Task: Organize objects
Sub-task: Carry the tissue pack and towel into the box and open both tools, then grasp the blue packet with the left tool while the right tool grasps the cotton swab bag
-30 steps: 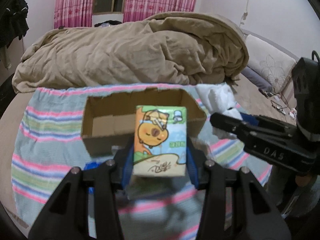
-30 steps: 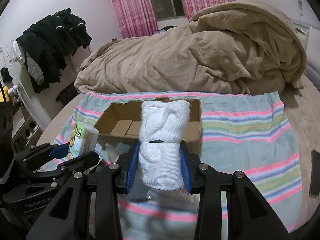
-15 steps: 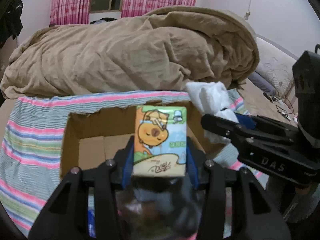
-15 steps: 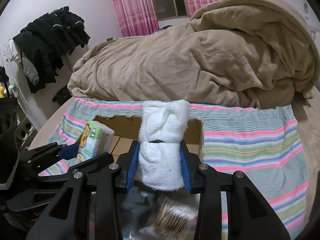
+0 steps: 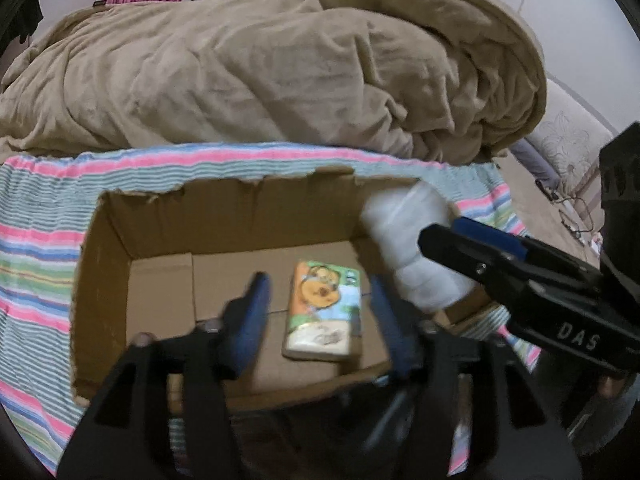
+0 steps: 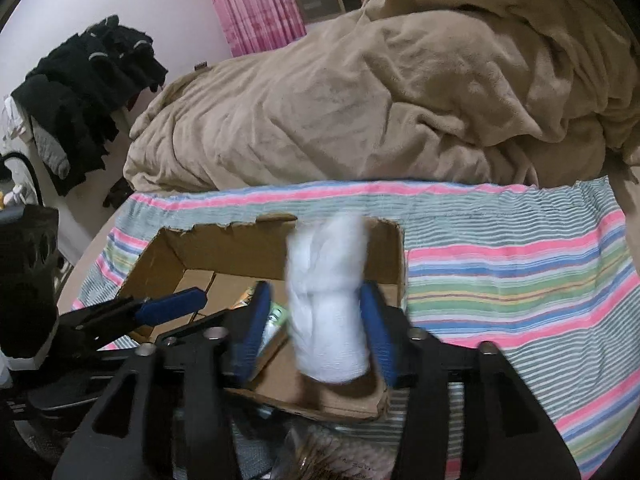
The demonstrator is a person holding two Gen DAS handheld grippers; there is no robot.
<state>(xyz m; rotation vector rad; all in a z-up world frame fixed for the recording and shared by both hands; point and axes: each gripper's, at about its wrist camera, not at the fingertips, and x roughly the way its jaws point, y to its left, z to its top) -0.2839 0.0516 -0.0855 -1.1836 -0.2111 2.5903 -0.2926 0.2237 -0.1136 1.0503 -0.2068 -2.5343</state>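
An open cardboard box (image 5: 224,208) (image 6: 224,248) stands on a striped cloth. A tissue pack with a cartoon bear (image 5: 322,316) lies flat on the box floor, free of my left gripper (image 5: 316,312), which is open above it. A rolled white towel (image 6: 328,300) (image 5: 416,256) sits blurred between the spread fingers of my right gripper (image 6: 316,320), over the box's right end; the blue pads (image 6: 376,328) stand apart from it. A corner of the pack (image 6: 276,320) shows in the right wrist view.
The striped cloth (image 6: 520,280) covers the bed in front of a heaped tan blanket (image 5: 280,64). Dark clothes (image 6: 88,92) hang at the left wall. A clear packet of brown items (image 6: 332,456) lies under the right gripper, before the box.
Both grippers moved forward over the box. My left gripper opened and the tissue pack dropped onto the box floor. My right gripper opened around the towel, which looks blurred.
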